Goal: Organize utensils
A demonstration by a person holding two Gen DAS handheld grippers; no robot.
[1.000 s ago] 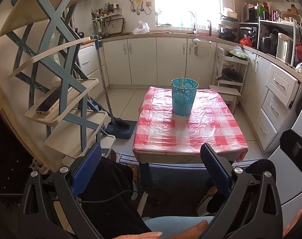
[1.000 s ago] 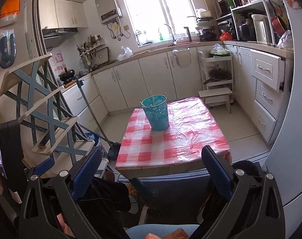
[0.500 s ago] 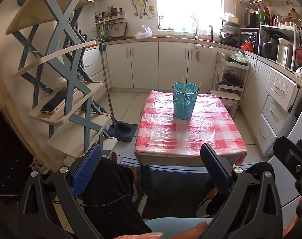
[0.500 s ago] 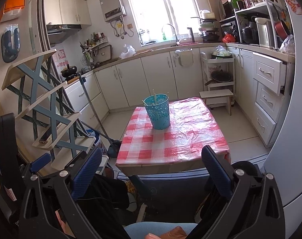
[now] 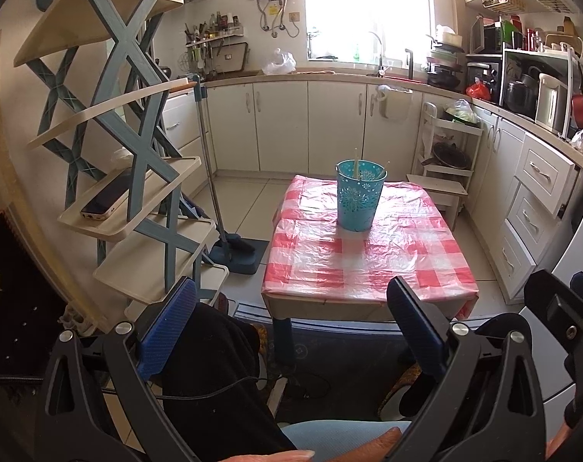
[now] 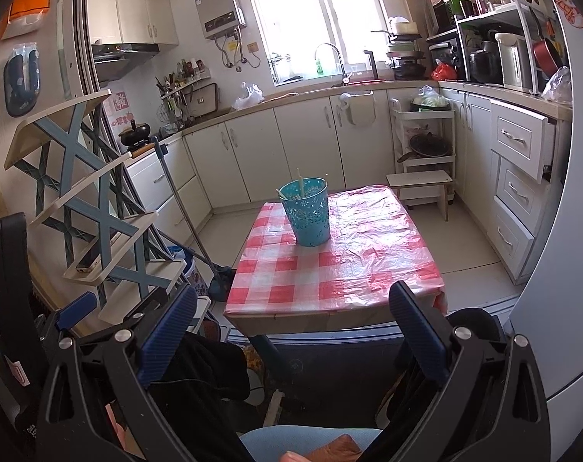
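A teal perforated holder [image 5: 359, 200] [image 6: 308, 212] stands upright near the far end of a low table with a red-and-white checked cover [image 5: 368, 265] [image 6: 341, 269]. Pale thin utensils, like chopsticks [image 5: 355, 161] [image 6: 300, 183], stick up out of it. My left gripper [image 5: 291, 323] is held well short of the table's near edge, open, with nothing between its blue pads. My right gripper [image 6: 293, 327] is also back from the table, open and empty. Part of the right gripper's body [image 5: 561, 308] shows at the right edge of the left wrist view.
A tilted blue-and-cream shelf rack [image 5: 137, 146] with a phone [image 5: 106, 198] on it stands left of the table. A mop [image 5: 230, 246] leans beside it. White cabinets line the back and right walls; a small stool [image 6: 420, 183] sits beyond the table. A person's legs and hand [image 5: 276, 454] are below.
Both views have tilted up slightly and drawn back, so the table and holder sit lower in the frame. Both grippers stay open and empty.
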